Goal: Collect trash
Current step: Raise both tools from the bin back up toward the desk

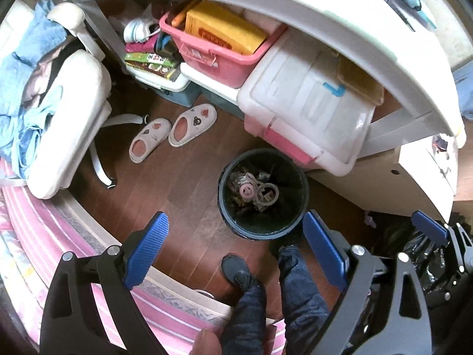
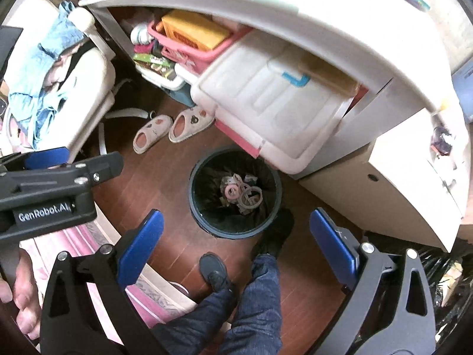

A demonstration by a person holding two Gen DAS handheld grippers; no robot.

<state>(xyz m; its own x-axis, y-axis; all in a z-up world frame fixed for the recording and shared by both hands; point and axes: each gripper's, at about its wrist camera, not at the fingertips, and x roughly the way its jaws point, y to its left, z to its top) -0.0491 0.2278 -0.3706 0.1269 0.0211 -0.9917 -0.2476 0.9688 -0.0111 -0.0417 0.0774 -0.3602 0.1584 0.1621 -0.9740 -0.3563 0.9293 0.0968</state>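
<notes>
I hold my left gripper (image 1: 236,254) wide open over the round bin (image 1: 263,227). 2 slippers (image 1: 173,131) sit on the brown floor (image 1: 183,183) nearby.

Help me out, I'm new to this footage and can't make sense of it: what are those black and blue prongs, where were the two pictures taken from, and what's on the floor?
No robot here: a person holds a two-finger gripper in each hand, each with a fisheye camera looking along its blue-padded fingers. One picture comes from the left gripper, the other from the right gripper. Both are open and hold nothing. Both look down at a wooden floor. On it stands a dark trash bin with a black liner and scraps inside, beside a lidded storage box under a desk. A pair of slippers lies further left. The person's shoes and trouser legs show at the bottom. A black bag shows at the right edge.
</notes>
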